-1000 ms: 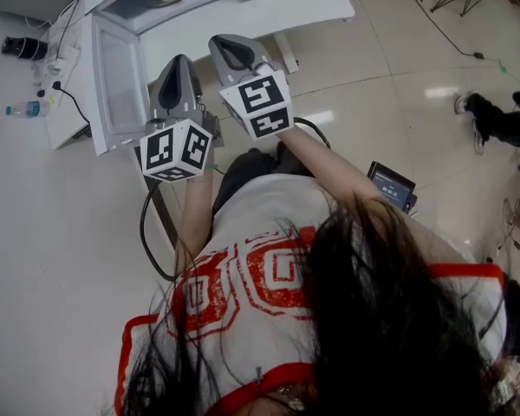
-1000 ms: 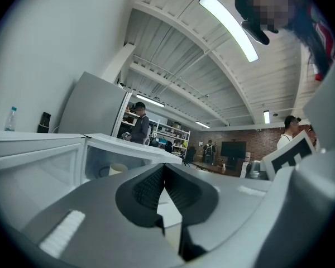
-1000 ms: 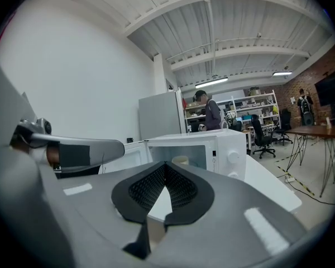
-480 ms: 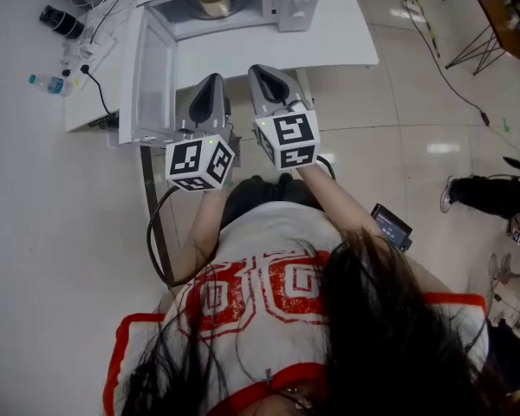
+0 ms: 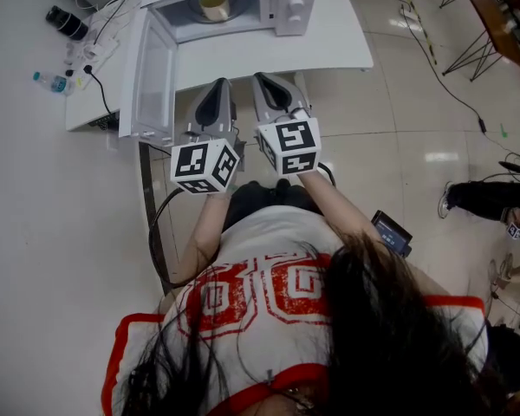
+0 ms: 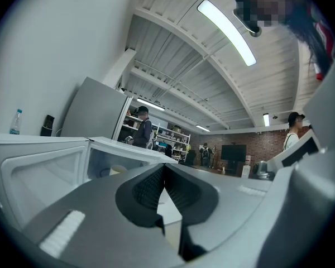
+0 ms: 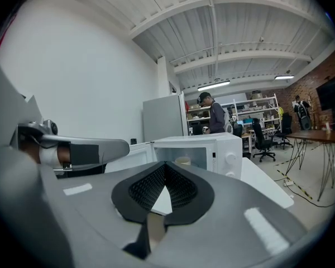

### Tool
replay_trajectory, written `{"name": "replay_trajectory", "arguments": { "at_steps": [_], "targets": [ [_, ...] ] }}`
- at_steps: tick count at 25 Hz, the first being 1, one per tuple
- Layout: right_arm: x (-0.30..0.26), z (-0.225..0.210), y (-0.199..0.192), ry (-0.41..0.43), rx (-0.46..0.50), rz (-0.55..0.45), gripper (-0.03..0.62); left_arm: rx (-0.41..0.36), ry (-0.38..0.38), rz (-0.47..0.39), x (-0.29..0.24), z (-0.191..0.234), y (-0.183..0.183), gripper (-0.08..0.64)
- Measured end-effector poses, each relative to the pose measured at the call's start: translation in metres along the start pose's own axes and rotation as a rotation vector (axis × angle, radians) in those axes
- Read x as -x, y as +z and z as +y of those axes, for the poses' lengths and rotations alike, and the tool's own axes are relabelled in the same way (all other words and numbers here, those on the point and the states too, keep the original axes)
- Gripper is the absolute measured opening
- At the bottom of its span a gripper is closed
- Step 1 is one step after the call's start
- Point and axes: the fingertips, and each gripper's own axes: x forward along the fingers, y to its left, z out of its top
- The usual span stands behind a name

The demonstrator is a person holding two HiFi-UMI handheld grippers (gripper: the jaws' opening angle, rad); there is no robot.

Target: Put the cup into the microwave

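A pale yellow cup (image 5: 213, 5) stands inside the white microwave (image 5: 296, 9), whose door (image 5: 152, 74) hangs wide open to the left. The cup (image 7: 182, 161) shows through the opening in the right gripper view. In the left gripper view the cup (image 6: 118, 170) peeks out behind the door. My left gripper (image 5: 220, 85) and right gripper (image 5: 263, 79) sit side by side at the near edge of the table, well short of the microwave. Both are shut with nothing between their tips, as the left gripper (image 6: 164, 167) and right gripper (image 7: 165, 165) show in their own views.
The microwave stands on a white table (image 5: 329, 50). A water bottle (image 5: 50, 81), a black object (image 5: 66, 22) and cables lie on the floor at the left. A tablet (image 5: 392, 232) lies on the floor at the right, beyond it a bystander's legs (image 5: 481, 199).
The head view has swung so that the whole microwave and cup show. The right gripper has drawn level with the left one. Both stay shut and empty.
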Motion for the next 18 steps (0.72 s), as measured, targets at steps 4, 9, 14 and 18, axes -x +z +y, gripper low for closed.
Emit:
{"name": "replay_trajectory", "arguments": {
  "at_steps": [4, 9, 14, 18],
  "targets": [
    [0.006, 0.001, -0.002, 0.007, -0.001, 0.005, 0.002, -0.004, 0.004, 0.001, 0.004, -0.005, -0.001, -0.002],
    [0.011, 0.003, -0.002, 0.009, 0.002, -0.004, 0.002, -0.008, 0.008, -0.006, 0.01, -0.008, -0.001, -0.002],
    [0.014, 0.003, -0.002, -0.002, 0.001, -0.012, 0.002, -0.011, 0.009, -0.006, 0.015, -0.008, -0.002, -0.002],
    [0.016, 0.005, -0.003, -0.001, -0.002, -0.01, 0.002, -0.01, 0.011, -0.003, 0.017, -0.007, -0.002, -0.002]
  ]
}}
